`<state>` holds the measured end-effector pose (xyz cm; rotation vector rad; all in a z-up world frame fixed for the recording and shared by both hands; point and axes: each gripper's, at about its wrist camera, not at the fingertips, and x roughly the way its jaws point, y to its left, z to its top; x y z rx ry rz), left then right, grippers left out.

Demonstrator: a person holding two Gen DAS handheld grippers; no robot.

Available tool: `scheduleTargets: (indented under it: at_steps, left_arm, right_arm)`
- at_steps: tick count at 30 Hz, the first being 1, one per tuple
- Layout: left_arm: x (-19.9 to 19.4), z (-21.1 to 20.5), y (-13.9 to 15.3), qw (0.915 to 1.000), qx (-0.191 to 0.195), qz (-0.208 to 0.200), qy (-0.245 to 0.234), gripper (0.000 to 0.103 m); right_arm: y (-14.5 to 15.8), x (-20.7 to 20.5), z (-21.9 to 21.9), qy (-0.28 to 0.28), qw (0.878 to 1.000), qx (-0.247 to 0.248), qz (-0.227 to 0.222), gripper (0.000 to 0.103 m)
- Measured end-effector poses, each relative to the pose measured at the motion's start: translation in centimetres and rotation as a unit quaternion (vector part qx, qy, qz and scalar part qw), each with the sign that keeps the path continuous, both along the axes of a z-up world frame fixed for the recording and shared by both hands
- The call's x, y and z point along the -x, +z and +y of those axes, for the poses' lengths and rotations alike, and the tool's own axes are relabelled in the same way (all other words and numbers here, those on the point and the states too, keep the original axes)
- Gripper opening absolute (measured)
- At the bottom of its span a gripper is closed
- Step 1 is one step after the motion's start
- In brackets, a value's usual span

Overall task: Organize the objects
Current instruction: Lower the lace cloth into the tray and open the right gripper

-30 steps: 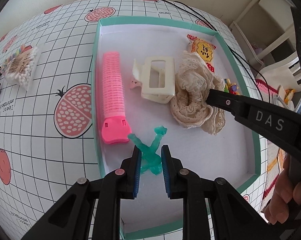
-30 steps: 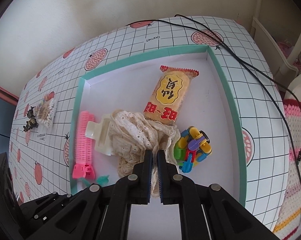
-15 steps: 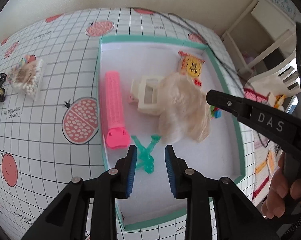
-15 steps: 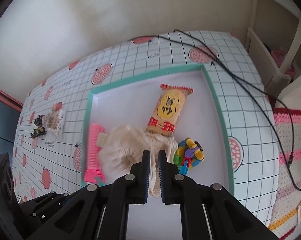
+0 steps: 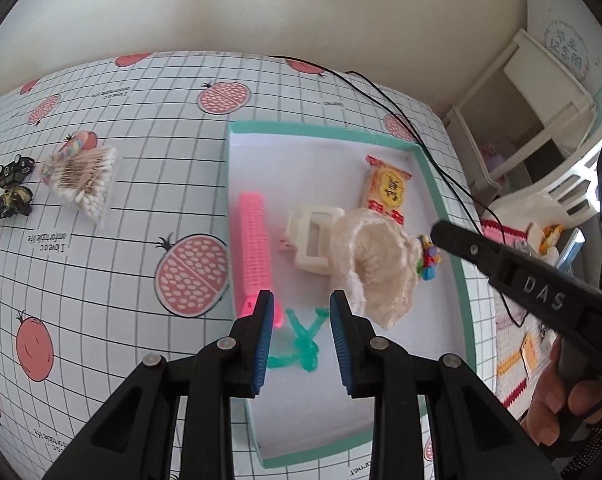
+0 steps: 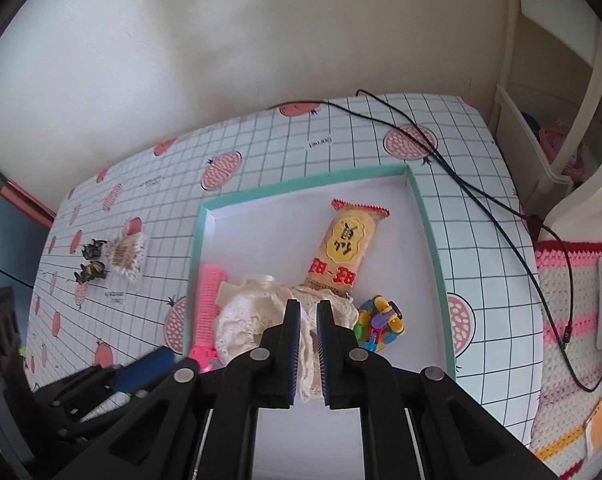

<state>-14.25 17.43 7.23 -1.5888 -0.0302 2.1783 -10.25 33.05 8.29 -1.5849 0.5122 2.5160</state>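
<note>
- Your left gripper (image 5: 301, 320) sits low centre of the left wrist view, fingers spread wide with nothing between the pads; the green plastic figure (image 5: 303, 340) lies on the tray floor in the gap below them.
- Your right gripper (image 6: 308, 320) is nearly closed, pinching the cream lace cloth (image 6: 257, 316), which hangs bunched from the pads at lower centre of the right wrist view.
- In the left wrist view that cloth (image 5: 381, 264) is right of centre, above the tray (image 5: 441, 192), with the right gripper's black finger entering from the right edge.
- Inside the tray: pink comb (image 5: 253, 248) along the left wall, cream hair clip (image 5: 315, 240) at centre, snack packet (image 6: 347, 244) toward the far wall, small colourful toy (image 6: 379, 322) right of the cloth.
- Outside the tray, left of frame: cotton swab pack (image 5: 83, 186) and two small dark toys (image 5: 11, 190) on the gridded tablecloth (image 5: 141, 140).
- A black cable (image 6: 481, 200) crosses the upper right of the table.
</note>
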Motion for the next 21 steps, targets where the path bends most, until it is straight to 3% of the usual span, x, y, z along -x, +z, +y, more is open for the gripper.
scheduleTargets:
  at_steps: [2,5,9,14,21]
  left_arm:
    - [0.0,-0.6,-0.1,0.9999,0.005,0.002,0.01,0.048]
    - [0.5,-1.3,-0.4,0.9994,0.022,0.008,0.023,0.053]
    - [1.2,-2.6,-0.5,0.9984,0.023,0.018,0.048,0.067]
    - [1.4,-3.7,0.1,0.9961,0.026,0.039,0.074,0.089]
    - [2.3,-4.6,-0.2,0.9931,0.038,0.057,0.095,0.094]
  right_arm:
    - [-0.3,0.1,-0.1,0.0,1.0,-0.007,-0.004,0.01]
    - [-0.5,0.1,0.0,-0.003,1.0,-0.01,-0.004,0.013]
    - [-0.5,0.1,0.2,-0.007,1.0,-0.014,0.0,0.041]
    - [-0.5,0.2,0.1,-0.006,1.0,-0.014,0.005,0.056]
    - [-0.1,0.3,-0.2,0.001,1.0,-0.013,0.018,0.077]
